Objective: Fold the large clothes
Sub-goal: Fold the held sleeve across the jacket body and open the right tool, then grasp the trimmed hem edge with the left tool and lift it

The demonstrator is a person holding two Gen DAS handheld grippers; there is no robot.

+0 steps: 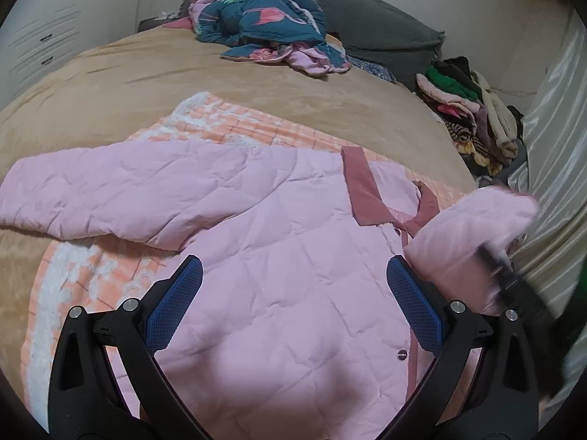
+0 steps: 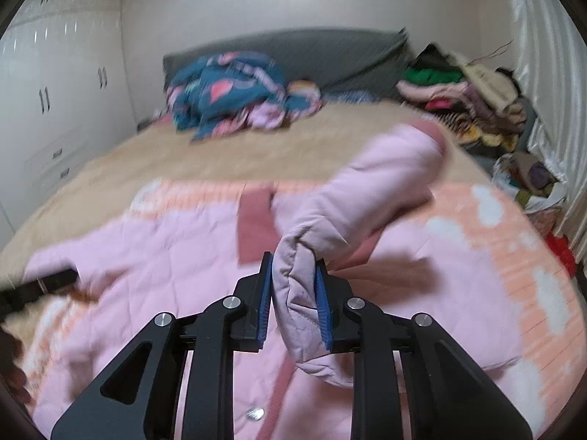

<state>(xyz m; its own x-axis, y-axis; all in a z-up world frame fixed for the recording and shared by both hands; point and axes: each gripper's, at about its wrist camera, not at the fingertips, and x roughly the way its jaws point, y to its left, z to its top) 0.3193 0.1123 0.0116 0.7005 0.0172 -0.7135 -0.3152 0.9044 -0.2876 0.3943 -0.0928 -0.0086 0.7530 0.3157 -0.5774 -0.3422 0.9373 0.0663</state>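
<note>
A pink quilted jacket [image 1: 256,227] lies front up on the bed, with its dark pink collar [image 1: 361,187] toward the far side. One sleeve [image 1: 91,190] is spread out to the left. My left gripper [image 1: 293,262] hovers open over the jacket's body with nothing between its blue pads [image 1: 176,300]. The other sleeve [image 2: 367,190] is lifted off the bed and swung over the jacket [image 2: 165,256]. My right gripper [image 2: 293,260] is shut on its cuff. In the left wrist view the right gripper [image 1: 513,286] is a dark blur beside that raised sleeve [image 1: 473,227].
A peach checked blanket [image 1: 91,275] lies under the jacket on the tan bedspread [image 1: 146,73]. A teal flamingo quilt [image 1: 264,22] is bunched near the grey headboard [image 1: 385,18]. A pile of clothes [image 1: 469,110] sits at the right, by a pale curtain [image 1: 557,146]. White wardrobes [image 2: 55,91] stand left.
</note>
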